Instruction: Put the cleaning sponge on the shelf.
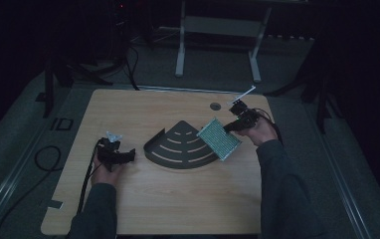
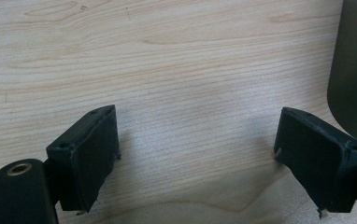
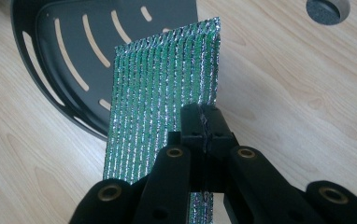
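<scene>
A black quarter-round tray with curved slots lies at the middle of the wooden table. My right gripper is shut on the edge of a green and silver ribbed scouring pad, which hangs tilted over the tray's right edge. In the right gripper view the pad stands above the jaws, partly over the tray. My left gripper rests left of the tray, open, with bare wood between its fingers. The tray's edge shows at the right of the left gripper view.
A round grommet hole sits near the table's far edge, also in the right gripper view as the hole. A white stand rises behind the table. Cables lie on the floor at left.
</scene>
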Motion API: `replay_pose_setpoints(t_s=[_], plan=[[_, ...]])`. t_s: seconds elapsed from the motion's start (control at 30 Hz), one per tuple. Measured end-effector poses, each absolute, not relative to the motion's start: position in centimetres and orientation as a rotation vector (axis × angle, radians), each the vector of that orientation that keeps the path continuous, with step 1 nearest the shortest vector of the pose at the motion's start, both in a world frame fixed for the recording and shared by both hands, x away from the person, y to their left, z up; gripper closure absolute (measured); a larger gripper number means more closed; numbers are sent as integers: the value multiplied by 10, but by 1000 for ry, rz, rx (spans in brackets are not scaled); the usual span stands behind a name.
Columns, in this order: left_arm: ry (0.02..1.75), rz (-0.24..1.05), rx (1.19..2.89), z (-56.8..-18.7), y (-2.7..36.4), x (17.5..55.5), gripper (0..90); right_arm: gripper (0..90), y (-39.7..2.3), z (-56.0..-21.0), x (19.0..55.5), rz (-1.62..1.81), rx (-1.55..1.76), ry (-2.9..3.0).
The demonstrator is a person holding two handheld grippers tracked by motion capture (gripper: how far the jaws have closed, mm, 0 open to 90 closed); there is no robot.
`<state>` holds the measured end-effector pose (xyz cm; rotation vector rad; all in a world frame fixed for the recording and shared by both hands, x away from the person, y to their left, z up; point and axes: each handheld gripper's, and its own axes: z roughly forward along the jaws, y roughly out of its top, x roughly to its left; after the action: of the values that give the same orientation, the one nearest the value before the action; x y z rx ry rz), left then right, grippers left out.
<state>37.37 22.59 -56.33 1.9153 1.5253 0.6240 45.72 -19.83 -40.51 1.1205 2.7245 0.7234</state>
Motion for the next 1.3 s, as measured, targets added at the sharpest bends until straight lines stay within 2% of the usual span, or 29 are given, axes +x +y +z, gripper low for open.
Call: replay_pose_setpoints(t_s=[0.63, 1.3], plan=[[1525, 623, 1917, -563, 226, 374, 142, 894, -181, -408, 470, 749, 1114, 2726], [1525, 623, 1917, -563, 226, 374, 142, 894, -165, -429, 484, 746, 1101, 2751]])
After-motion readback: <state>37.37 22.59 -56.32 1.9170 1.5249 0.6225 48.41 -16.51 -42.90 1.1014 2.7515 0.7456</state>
